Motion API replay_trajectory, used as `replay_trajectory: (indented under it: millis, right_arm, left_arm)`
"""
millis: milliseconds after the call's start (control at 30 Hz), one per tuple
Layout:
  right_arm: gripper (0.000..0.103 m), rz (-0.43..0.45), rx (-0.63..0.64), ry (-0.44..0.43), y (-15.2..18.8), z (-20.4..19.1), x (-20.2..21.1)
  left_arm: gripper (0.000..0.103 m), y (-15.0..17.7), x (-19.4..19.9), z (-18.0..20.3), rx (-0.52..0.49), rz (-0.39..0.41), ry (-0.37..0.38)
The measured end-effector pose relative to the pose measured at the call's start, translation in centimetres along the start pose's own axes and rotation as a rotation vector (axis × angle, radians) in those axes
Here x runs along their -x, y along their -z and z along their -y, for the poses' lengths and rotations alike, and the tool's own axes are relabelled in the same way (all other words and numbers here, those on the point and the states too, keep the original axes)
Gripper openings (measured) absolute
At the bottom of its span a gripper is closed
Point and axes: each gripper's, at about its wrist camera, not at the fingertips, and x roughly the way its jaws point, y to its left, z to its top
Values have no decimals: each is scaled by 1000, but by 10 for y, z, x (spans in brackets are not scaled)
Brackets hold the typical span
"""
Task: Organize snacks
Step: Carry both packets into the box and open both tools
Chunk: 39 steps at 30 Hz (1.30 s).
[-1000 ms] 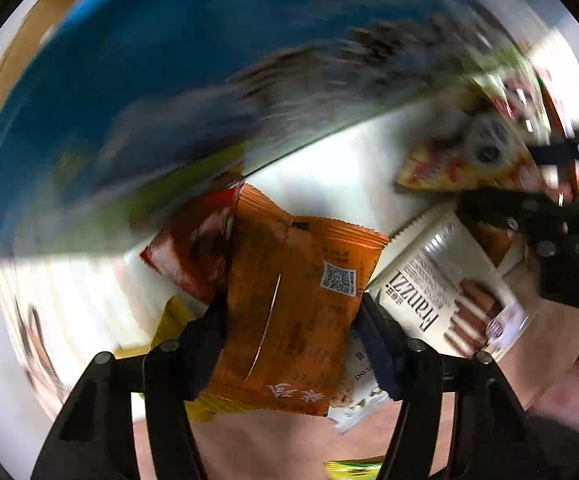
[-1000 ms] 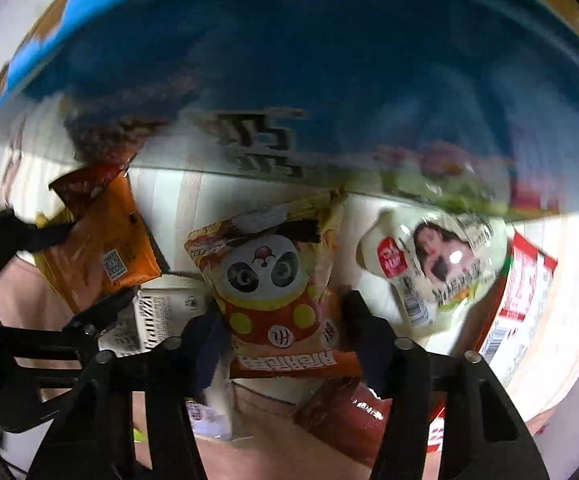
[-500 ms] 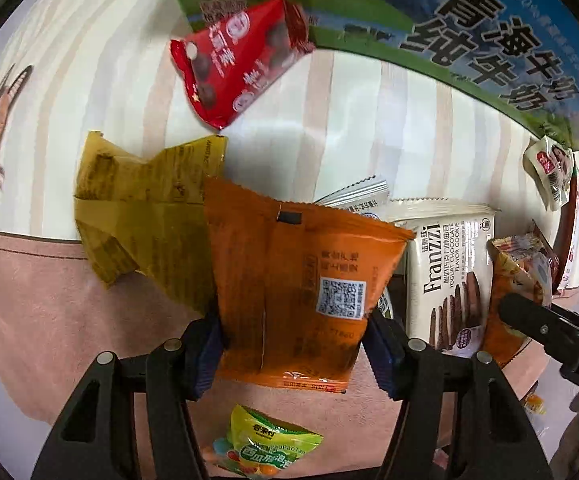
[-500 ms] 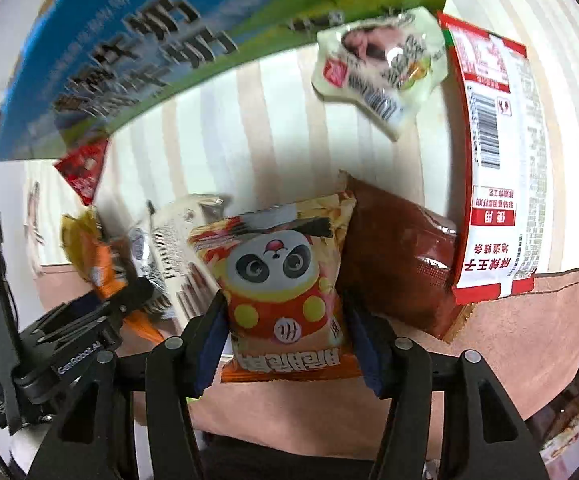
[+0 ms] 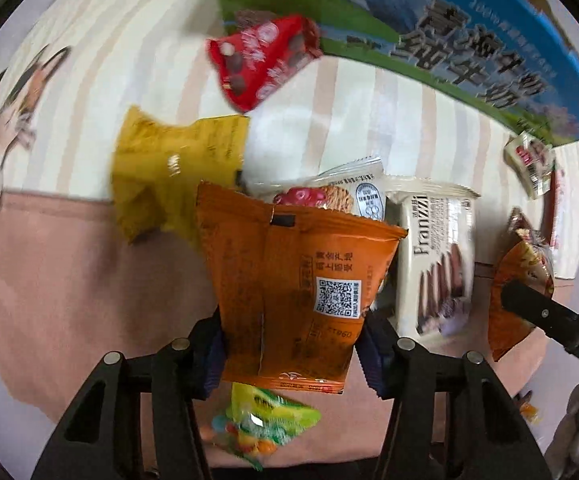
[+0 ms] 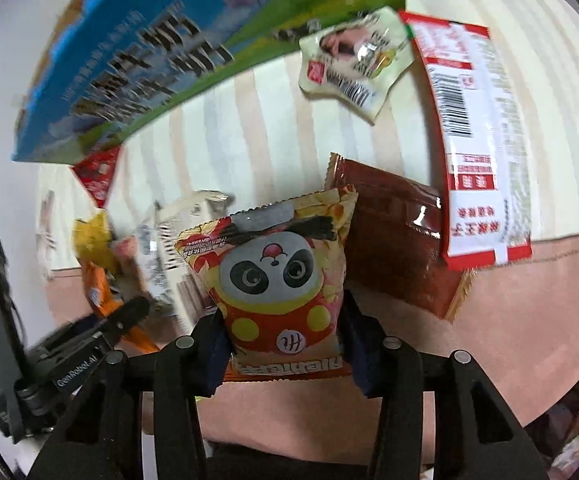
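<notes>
While both claws close, each seemingly pinches a packet [image 5: 289, 296].

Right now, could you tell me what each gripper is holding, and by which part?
Left gripper: orange packet, near its lower end. Right gripper: panda packet, by its lower sides. Both jaws closing.

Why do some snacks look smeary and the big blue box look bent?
Left wrist view: the red packet and yellow packet are smeared by motion, while the orange packet in the left claw stays sharp. Right wrist view: the blue box curves because the fisheye lens bends edges; the panda packet is crisp, and the brown packet shows a small glare spot.
</notes>
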Motion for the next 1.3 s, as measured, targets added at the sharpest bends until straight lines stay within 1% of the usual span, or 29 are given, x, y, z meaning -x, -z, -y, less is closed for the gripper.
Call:
replay_trajectory:
  millis: [100, 133, 267, 333, 433, 533, 600, 667, 700, 767, 833, 867, 967, 1033, 1133, 1200, 1300]
  right_arm:
    - [51, 1, -17, -91, 6, 9, 31]
    - [51, 6, -13, -113, 6, 6, 40]
    - [51, 46, 33, -191, -1, -21, 78]
    - [51, 64, 57, -231, -10, -35, 100]
    - [51, 105, 106, -253, -27, -56, 131]
    - [51, 145, 146, -257, -48, -78, 153]
    - [51, 178, 169, -236, -63, -96, 160]
    - [51, 203, 183, -210, -80, -109, 165]
    - [51, 205, 186, -199, -87, -121, 159]
    - [51, 205, 182, -172, -106, -131, 152]
    - [51, 197, 179, -137, -124, -141, 139]
    - [51, 184, 175, -128, -131, -144, 133]
    - [51, 141, 152, -85, -154, -149, 107]
    - [51, 124, 147, -56, -164, -151, 90]
    - [51, 83, 137, -37, -175, -150, 67]
    - [51, 59, 124, -31, -182, -147, 54]
    - [51, 14, 115, -20, -189, -143, 34]
  left_arm:
    - [52, 10, 31, -7, 43, 25, 61]
    - [52, 12, 46, -7, 55, 45, 89]
    - [52, 3, 104, 1, 58, 128, 163]
    - [52, -16, 126, 4, 51, 150, 185]
    - [52, -48, 161, 11, 37, 191, 219]
    - [53, -82, 186, 19, 5, 221, 203]
    - [53, -113, 191, 20, -1, 211, 195]
    - [53, -143, 182, 22, 9, 181, 184]
    - [53, -156, 180, 21, 10, 158, 177]
    - [53, -179, 170, 22, 11, 109, 158]
    - [53, -205, 150, 23, 22, 48, 130]
    - [53, -220, 139, 24, 25, 21, 137]
    - [53, -247, 104, 21, 71, -92, 153]
    - [53, -259, 87, 23, 75, -142, 136]
    - [53, -271, 65, 30, 54, -198, 106]
    - [54, -276, 54, 35, 34, -226, 73]
    - [54, -277, 41, 34, 30, -247, 42]
